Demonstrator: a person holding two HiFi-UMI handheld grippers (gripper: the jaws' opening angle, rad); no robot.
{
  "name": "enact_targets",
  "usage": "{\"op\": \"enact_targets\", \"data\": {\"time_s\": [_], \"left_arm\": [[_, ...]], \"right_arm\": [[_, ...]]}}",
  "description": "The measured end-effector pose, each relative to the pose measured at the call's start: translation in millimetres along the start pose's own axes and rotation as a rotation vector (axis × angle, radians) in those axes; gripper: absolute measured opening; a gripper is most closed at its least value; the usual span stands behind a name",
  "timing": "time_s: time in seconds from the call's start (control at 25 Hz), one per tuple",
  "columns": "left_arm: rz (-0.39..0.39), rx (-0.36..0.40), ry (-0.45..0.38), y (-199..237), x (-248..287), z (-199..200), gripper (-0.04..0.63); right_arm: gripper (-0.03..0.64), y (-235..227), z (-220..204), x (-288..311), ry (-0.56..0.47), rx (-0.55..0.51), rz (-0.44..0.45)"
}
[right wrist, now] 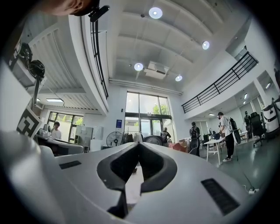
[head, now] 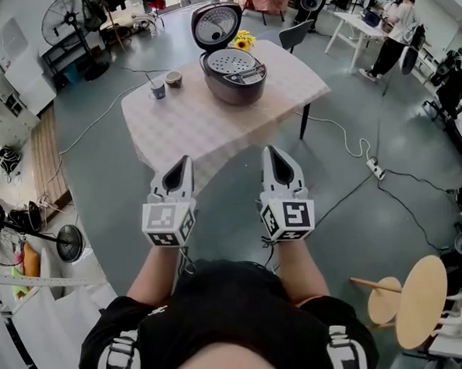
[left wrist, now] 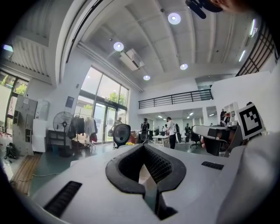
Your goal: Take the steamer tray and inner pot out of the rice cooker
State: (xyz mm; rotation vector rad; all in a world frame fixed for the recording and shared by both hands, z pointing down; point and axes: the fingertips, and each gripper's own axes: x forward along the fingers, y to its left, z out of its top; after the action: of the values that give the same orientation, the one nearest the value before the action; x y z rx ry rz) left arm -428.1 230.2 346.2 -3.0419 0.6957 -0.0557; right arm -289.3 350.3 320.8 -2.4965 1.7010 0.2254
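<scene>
Both pressed together and empty: left claw (head: 186, 160) and right claw (head: 271, 150) hang well short of the table (head: 189, 126). Cooker (head: 236, 80) sits by the far edge, lid (head: 217, 23) up, tray (head: 231, 61) seated inside. Risk, I reckon: arriving unspread, they'd shove the tray askew or clip the lid.

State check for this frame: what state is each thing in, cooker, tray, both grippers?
rice cooker: lid open, tipped back
steamer tray: seated in the rice cooker
inner pot: hidden under the steamer tray
left gripper: jaws shut, empty
right gripper: jaws shut, empty
</scene>
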Motion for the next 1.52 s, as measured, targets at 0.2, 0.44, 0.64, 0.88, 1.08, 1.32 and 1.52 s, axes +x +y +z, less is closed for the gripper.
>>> {"op": "enact_targets", "data": {"time_s": [0.2, 0.44, 0.64, 0.88, 1.08, 1.32, 1.52], "left_arm": [[0.001, -0.017, 0.006, -34.5, 21.6, -8.0, 0.003], [-0.048, -0.013, 0.019, -66.1, 53.7, -15.4, 0.003], [-0.086, 0.006, -0.003, -82.1, 82.6, -11.2, 0.003], [-0.113, 0.006, -0.007, -78.2, 128.8, -22.8, 0.003], [-0.119, -0.011, -0.026, -71.8, 178.9, -28.9, 0.003], [-0.132, -0.02, -0.015, -55.4, 255.5, -24.7, 0.003], [-0.129, -0.002, -0.01, -38.5, 317.5, -12.3, 0.003]], "right_arm": [[0.0, -41.6, -4.6, -7.5, -0.001, -0.008, -0.005], [0.0, -75.1, -12.3, -9.2, 0.013, -0.016, -0.027], [0.0, -97.4, -13.8, -0.8, 0.003, -0.025, -0.047], [0.0, -117.7, -27.0, 30.2, 0.001, -0.069, -0.053], [0.0, -146.8, -40.4, 67.7, 0.003, -0.077, -0.056], [0.0, -184.0, -49.5, 134.9, 0.013, -0.075, -0.057], [0.0, -217.6, -56.1, 197.0, 0.023, -0.06, -0.056]]}}
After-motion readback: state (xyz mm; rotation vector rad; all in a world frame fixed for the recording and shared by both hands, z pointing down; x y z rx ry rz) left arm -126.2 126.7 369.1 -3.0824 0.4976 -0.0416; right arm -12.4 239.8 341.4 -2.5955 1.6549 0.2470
